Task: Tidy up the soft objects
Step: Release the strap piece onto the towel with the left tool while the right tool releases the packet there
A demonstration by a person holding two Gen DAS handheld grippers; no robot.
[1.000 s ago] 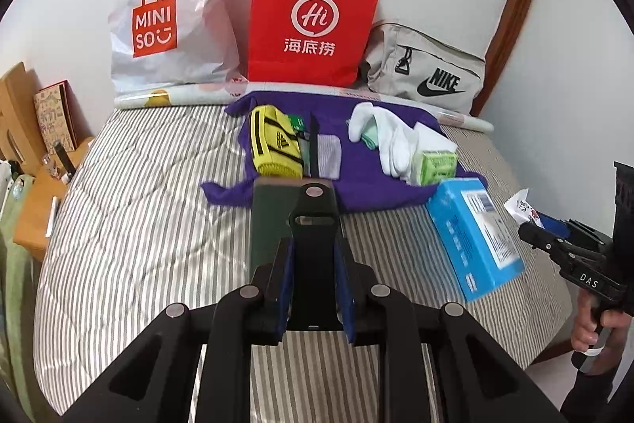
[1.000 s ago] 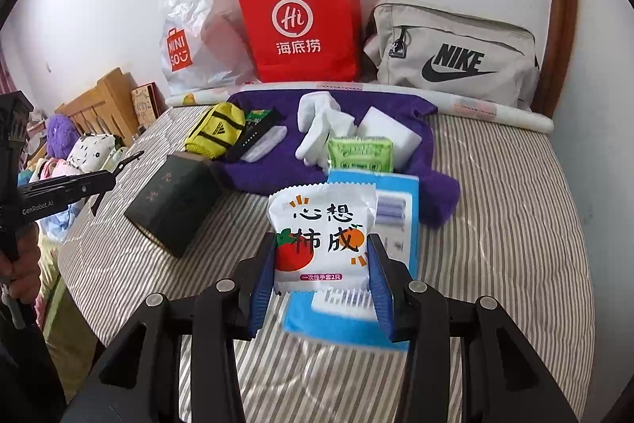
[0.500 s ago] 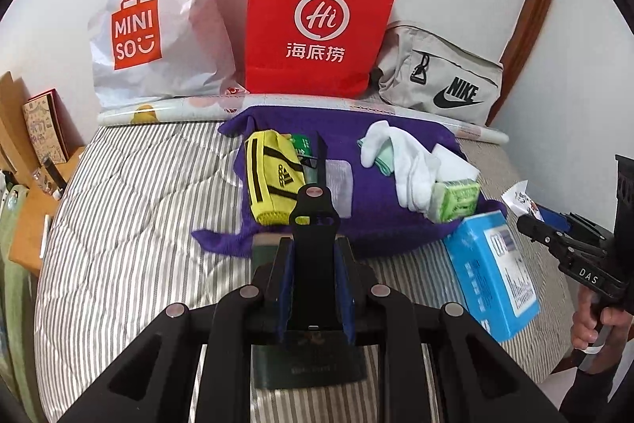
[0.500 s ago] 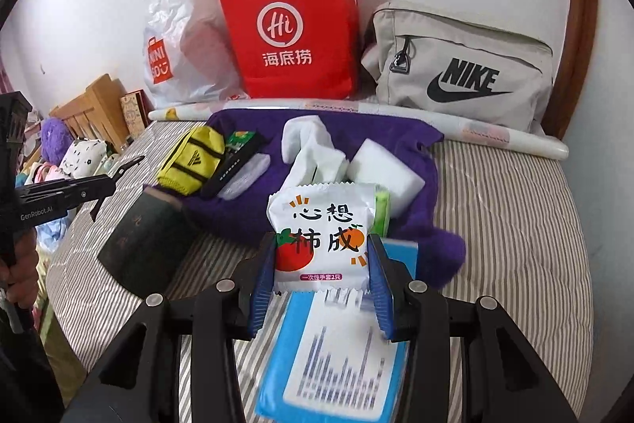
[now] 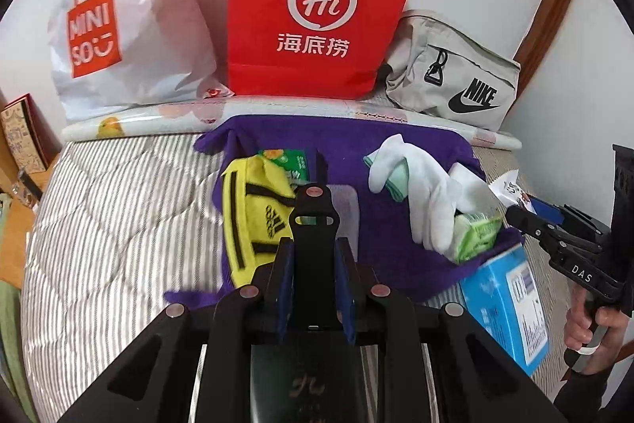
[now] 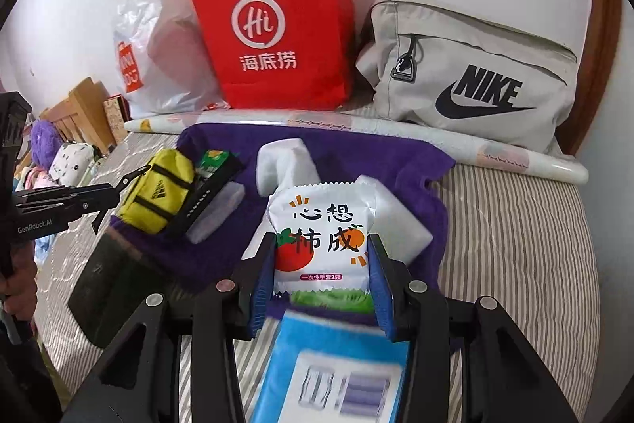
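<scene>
My left gripper clamps a flat black strap-like piece; my right gripper pinches a white crinkly sachet with persimmon print above the purple towel by the striped bed's far edge; the slick sachet might slip, or I could nudge the white gloves; bare room lies along the bed's right edge.

Open striped bed left of the purple cloth; cloth itself crowded; bags wall off the far edge; blue box blocks the near right.
</scene>
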